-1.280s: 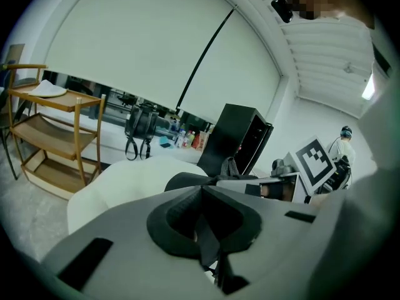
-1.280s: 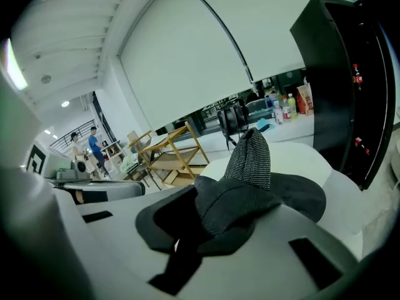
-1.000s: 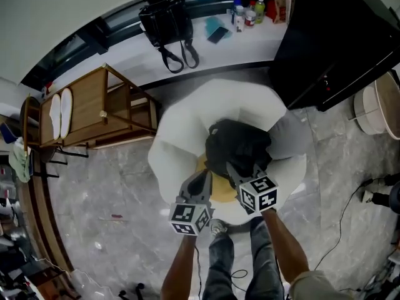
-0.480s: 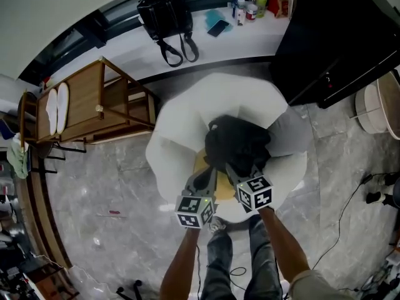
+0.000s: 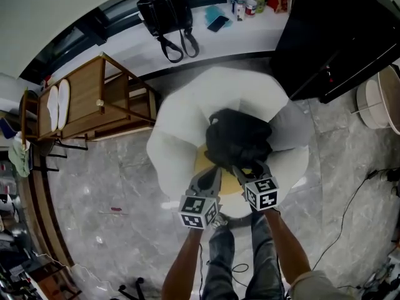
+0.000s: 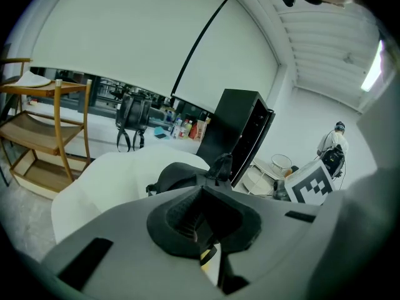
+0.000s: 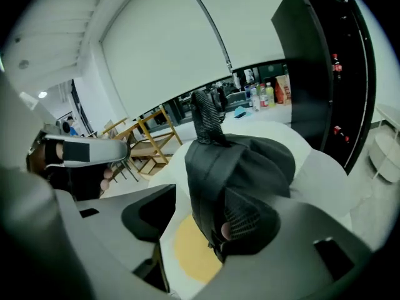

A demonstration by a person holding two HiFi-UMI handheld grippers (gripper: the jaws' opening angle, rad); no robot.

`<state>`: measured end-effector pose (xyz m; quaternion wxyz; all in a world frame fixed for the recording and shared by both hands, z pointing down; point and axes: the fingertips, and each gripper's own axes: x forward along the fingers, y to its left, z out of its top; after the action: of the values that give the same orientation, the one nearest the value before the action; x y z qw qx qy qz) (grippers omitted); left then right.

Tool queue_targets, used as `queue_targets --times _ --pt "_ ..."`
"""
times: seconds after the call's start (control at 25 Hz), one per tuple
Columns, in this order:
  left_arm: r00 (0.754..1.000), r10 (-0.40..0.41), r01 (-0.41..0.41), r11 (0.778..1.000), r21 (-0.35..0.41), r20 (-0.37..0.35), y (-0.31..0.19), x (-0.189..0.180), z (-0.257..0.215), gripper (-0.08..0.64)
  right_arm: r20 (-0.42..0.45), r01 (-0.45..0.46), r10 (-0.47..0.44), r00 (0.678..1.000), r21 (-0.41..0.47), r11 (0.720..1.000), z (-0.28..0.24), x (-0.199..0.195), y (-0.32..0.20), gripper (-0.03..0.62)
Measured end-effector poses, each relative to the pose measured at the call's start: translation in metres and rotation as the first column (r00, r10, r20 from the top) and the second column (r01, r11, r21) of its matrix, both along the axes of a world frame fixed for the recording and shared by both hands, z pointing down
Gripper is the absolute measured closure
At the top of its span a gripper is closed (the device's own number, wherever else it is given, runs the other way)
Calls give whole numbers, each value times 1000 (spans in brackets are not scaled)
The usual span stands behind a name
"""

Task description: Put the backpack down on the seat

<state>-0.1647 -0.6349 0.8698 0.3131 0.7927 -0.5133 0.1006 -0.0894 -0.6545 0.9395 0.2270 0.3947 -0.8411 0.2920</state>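
A black backpack lies on the seat of a white armchair, above a yellow seat cushion. In the right gripper view the backpack stands right in front, top handle up. My right gripper is at its near edge, jaws opening. A strap hangs between them against the right pad, and the left pad is bare. My left gripper hovers over the cushion beside the backpack. Its pads meet, with nothing between them.
A wooden shelf rack stands left of the chair. Behind it a white counter holds a black handbag and bottles. A tall black cabinet and round white stands are at the right. Cables cross the marble floor.
My left gripper has shifted a little right and closer to the chair. The backpack has stayed on the seat, and my right gripper has stayed at its near edge.
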Motion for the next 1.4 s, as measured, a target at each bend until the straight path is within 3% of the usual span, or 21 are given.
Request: queue_targets --times 0.44,0.56,0.72,0.96,1.24,1.4 --pt "1000 1 -1 1000 22 1 13 8 -23 529 -10 -6 7 1000 85 996 -43 21 12 366" --pt "1000 -3 3 999 38 3 16 7 -41 529 -26 11 -7 1000 137 991 -71 15 13 417" --pt "1000 -10 10 997 80 1 18 6 -75 529 -85 32 -11 996 256 966 -120 4 13 532" --pt "1000 -15 16 991 134 -9 43 9 -132 529 -128 113 -72 989 347 931 -187 -17 41 558" --pt "1000 -12 13 987 158 -7 82 9 -179 529 -60 76 -58 996 365 928 -250 -22 87 565" --pt "1000 0 -1 976 217 6 86 6 -219 529 -45 55 -41 998 387 920 -283 -21 96 565"
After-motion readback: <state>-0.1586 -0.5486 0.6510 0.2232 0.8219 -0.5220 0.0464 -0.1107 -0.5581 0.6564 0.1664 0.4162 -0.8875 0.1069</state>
